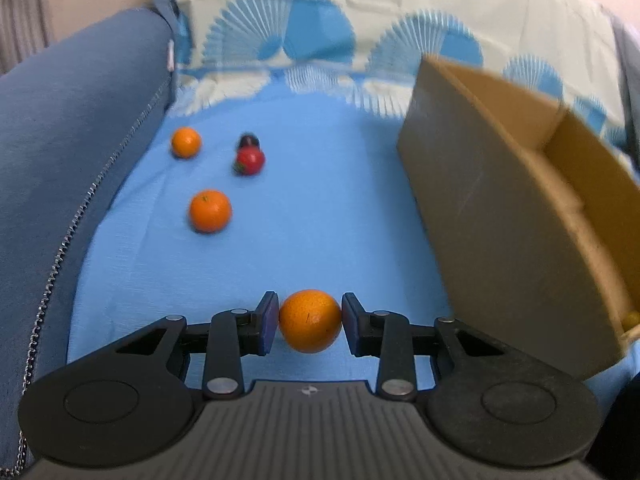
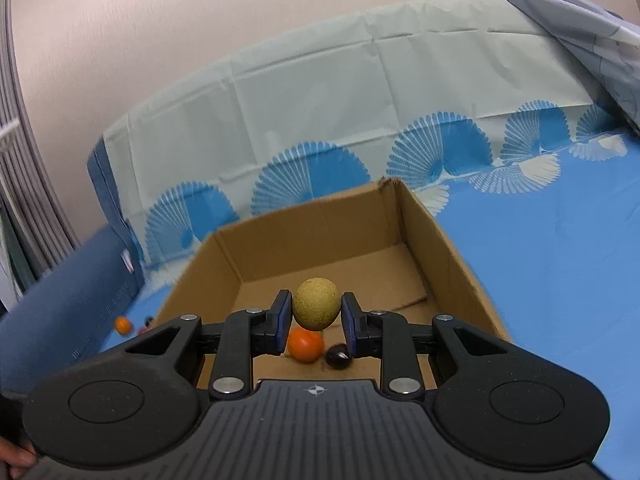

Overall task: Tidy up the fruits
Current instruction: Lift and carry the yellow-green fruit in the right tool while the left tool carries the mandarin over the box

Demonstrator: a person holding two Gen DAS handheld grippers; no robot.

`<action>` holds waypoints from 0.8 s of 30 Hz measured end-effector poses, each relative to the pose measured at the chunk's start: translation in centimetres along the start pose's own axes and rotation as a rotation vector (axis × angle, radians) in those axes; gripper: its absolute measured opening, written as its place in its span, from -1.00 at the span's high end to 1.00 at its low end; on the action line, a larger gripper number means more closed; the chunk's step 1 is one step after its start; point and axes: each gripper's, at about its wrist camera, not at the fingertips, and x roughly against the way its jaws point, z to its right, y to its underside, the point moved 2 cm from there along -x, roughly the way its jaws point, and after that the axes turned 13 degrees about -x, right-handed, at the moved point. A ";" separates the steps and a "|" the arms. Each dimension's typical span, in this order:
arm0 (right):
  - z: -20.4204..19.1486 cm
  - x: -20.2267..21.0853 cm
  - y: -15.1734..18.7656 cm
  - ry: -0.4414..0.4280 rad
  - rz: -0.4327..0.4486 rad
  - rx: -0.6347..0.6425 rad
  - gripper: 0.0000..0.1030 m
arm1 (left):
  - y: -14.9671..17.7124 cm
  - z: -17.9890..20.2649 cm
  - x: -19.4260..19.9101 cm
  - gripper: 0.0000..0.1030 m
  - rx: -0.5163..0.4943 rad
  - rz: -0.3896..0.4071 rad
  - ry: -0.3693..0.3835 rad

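No words, brand names or numbers can be read in either view. The only sign is a small white crosshair emblem [image 1: 309, 391], a circle cut by a cross, printed at the top centre of the ribbed grey body of the left tool, low in the frame. The same emblem [image 2: 315, 391] stands on the right tool's body.

matt cardboard box [image 2: 448, 248], woven cloth [image 1: 320, 208]
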 end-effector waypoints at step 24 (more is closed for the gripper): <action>2.5 0.0 -1.1 0.060 -0.001 -0.041 0.46 | -10.1 17.2 7.4 0.26 -0.203 0.325 0.274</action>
